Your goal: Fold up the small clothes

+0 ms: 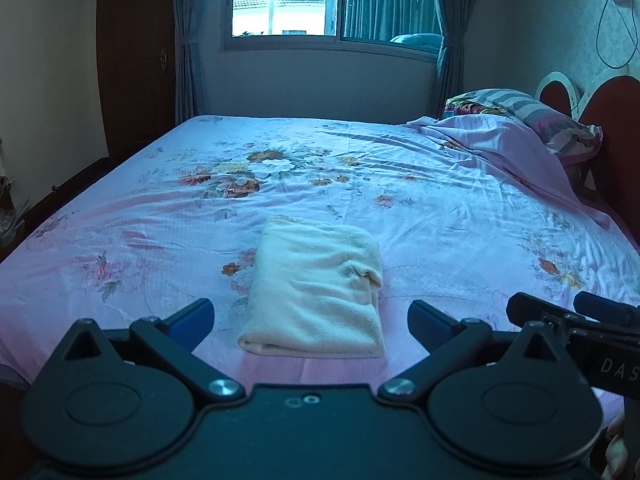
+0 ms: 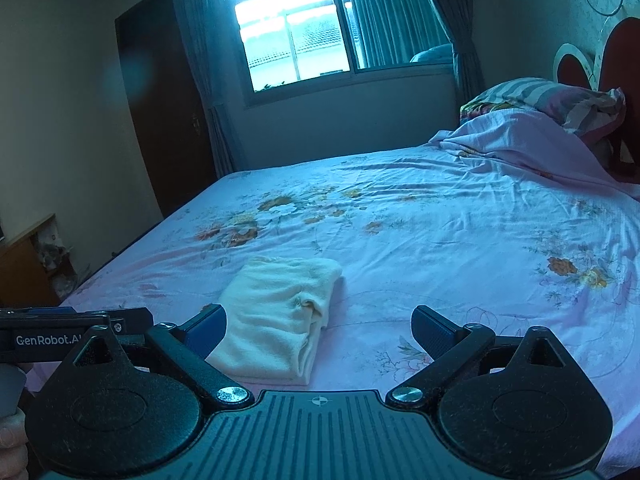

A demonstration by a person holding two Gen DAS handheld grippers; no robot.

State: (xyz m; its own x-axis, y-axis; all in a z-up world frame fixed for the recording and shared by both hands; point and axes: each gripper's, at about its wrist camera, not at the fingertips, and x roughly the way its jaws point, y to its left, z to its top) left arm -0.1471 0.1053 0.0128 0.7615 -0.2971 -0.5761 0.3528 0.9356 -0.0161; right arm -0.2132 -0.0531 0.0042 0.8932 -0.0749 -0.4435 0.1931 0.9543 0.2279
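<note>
A cream-coloured small garment [image 1: 316, 288] lies folded into a compact rectangle on the floral bedsheet [image 1: 440, 208], near the bed's front edge. It also shows in the right wrist view [image 2: 276, 320], left of centre. My left gripper [image 1: 311, 318] is open and empty, held just in front of the garment, its fingers either side of it. My right gripper [image 2: 319, 330] is open and empty, with the garment by its left finger. The right gripper's body shows at the right edge of the left wrist view [image 1: 576, 320], and the left gripper's body shows at the left edge of the right wrist view [image 2: 72, 332].
A crumpled pink quilt [image 1: 500, 140] and striped pillow [image 1: 532, 112] lie at the bed's far right by the red headboard [image 1: 616, 120]. A window [image 1: 280, 0] with curtains is behind the bed. A dark wardrobe [image 1: 132, 60] stands at the left. A low cabinet [image 2: 28, 264] sits left of the bed.
</note>
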